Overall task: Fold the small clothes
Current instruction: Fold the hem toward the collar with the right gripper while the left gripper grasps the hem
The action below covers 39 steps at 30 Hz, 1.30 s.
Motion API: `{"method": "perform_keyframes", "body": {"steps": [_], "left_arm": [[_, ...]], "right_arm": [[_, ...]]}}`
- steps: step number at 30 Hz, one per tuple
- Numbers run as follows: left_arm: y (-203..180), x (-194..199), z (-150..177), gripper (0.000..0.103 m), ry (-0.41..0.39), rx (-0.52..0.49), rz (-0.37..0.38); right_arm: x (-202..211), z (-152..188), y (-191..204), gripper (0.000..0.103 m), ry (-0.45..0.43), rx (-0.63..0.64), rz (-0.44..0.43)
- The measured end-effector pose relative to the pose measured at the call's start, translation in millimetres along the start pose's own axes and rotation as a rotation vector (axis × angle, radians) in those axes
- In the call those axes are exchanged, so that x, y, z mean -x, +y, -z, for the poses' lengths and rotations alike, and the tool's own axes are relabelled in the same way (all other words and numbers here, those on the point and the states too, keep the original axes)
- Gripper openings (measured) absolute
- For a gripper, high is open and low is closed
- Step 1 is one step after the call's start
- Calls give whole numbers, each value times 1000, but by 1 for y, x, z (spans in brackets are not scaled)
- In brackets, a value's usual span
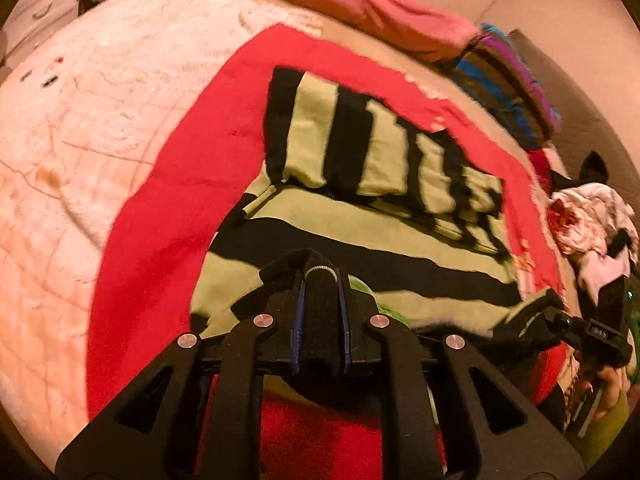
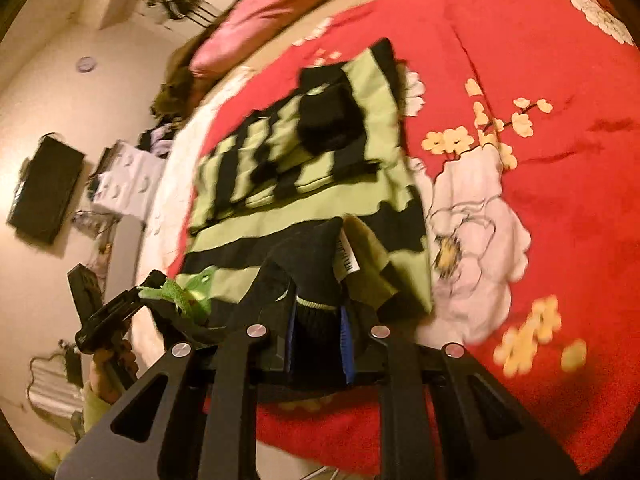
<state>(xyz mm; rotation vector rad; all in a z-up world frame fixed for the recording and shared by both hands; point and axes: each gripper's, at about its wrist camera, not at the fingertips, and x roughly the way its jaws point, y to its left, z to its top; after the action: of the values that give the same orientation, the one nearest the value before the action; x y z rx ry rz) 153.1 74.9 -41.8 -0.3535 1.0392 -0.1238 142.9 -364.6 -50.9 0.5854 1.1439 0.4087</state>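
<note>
Striped garment pinched at its near hem by both grippers, over a red blanket.

Spread across the bed: red floral blanket point(image 2: 560, 168), under a green-and-black striped garment point(image 1: 360, 240) with sleeves folded over its far part. Pinched on the black ribbed hem: left gripper point(image 1: 322, 276), jaws nearly pressed together on the cloth; right gripper point(image 2: 318, 300), jaws narrowly parted around a thicker bunch beside a white label point(image 2: 347, 258). Blurred throughout; label text unreadable. Far right in the left view, a heap of pale clothes point(image 1: 592, 220), cut off at the edge. Hand point(image 2: 108, 364) on the left gripper's handle only partly seen.
</note>
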Motion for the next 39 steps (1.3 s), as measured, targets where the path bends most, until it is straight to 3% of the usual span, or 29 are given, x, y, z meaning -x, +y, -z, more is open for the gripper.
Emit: {"method": "perform_keyframes", "body": {"steps": [3,7,10,13,15,18,21,27,30,35,39], "left_arm": [[3,-14,-1,12,18,15,-3],[13,8,4,27,-43,33,49],[19,29,6,40,-100,27,41],[26,44,8,41,-127,-1,13],[30,44,8,45,-113,-45,-36],[33,41,10,49,-67,-111,-61],[30,34,13,56,-21,-190,-77],[12,18,5,56,21,-313,-67],[-2,11,-3,67,23,-356,-31],[-22,-7,-13,67,55,-399,27],[-21,-27,-12,67,116,-392,13]], "right_arm": [[-10,-5,-10,25,6,-23,12],[13,-10,-26,53,-80,-32,-8],[34,-12,-37,54,-132,44,53],[47,-5,-33,58,-145,229,212],[46,8,-19,59,-140,445,369],[35,27,-3,64,-123,660,461],[19,35,6,70,-108,774,521],[-11,43,35,72,-90,991,555],[-17,47,49,72,-93,1082,566],[-14,47,67,72,-115,1165,491],[-20,41,75,72,-83,1217,449]]}}
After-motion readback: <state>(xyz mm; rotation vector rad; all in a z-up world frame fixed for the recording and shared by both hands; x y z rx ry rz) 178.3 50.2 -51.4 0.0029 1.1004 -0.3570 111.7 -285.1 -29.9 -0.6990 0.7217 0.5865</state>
